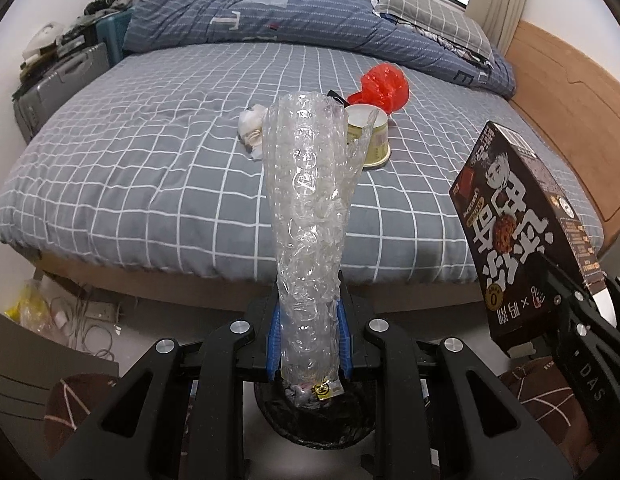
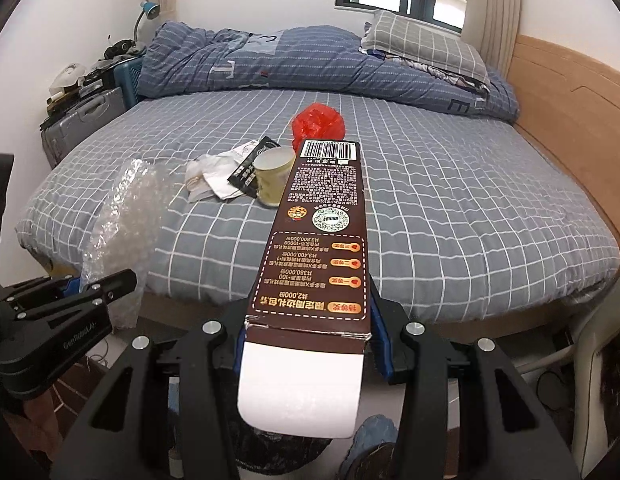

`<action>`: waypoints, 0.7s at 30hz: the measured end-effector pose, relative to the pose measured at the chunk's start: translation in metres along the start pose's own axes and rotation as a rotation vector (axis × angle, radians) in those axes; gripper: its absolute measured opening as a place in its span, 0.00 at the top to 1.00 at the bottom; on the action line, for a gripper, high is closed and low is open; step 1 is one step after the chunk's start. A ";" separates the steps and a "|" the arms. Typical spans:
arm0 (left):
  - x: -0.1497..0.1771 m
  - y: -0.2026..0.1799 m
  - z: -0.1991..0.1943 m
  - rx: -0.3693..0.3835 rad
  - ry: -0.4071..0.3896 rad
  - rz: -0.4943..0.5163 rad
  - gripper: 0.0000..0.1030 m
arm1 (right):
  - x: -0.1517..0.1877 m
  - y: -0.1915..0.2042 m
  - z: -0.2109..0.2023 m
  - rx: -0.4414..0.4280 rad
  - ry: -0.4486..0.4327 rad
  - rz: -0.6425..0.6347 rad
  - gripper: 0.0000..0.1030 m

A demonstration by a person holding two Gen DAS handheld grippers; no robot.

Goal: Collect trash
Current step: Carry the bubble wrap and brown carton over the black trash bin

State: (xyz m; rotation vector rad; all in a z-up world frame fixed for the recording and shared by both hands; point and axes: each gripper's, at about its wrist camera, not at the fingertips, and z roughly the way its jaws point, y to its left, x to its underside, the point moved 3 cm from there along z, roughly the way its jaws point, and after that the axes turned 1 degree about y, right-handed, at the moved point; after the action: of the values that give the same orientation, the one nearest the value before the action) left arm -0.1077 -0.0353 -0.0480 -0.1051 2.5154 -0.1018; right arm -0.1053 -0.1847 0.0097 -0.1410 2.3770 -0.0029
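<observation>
A long roll of clear bubble wrap [image 1: 310,208] sticks up and forward from my left gripper [image 1: 309,332], which is shut on its lower end between the blue pads. My right gripper [image 2: 310,328] is shut on a brown printed carton [image 2: 322,224] with a white torn flap. Each wrist view also catches the other gripper at its edge: the right gripper [image 1: 566,284] with the carton [image 1: 522,232], the left gripper [image 2: 98,280] with the bubble wrap [image 2: 126,216]. On the bed lie a red plastic bag [image 2: 319,122], a paper cup [image 2: 272,176], crumpled tissue [image 2: 208,178] and a black sachet [image 2: 250,168]. A black-lined bin [image 1: 310,420] sits below the grippers.
The checked grey bed [image 1: 150,168] fills the view, with a blue quilt [image 1: 270,20] and a pillow [image 1: 430,12] at the back. A wooden headboard [image 1: 570,92] runs along the right. Suitcases [image 1: 58,80] stand at the left, and cables and a yellow bag [image 1: 28,308] lie on the floor.
</observation>
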 end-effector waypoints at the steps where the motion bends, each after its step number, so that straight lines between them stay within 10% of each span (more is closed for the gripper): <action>1: 0.004 -0.001 -0.002 -0.002 0.003 0.007 0.79 | 0.002 0.001 -0.003 0.001 0.002 -0.002 0.57; 21: 0.052 -0.001 -0.023 0.012 0.060 -0.006 0.79 | 0.059 0.014 -0.013 -0.017 0.106 0.007 0.57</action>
State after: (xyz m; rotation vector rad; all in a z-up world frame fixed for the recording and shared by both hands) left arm -0.1635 -0.0404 -0.0596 -0.1059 2.5740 -0.1247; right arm -0.1579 -0.1773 -0.0222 -0.1445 2.4841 0.0135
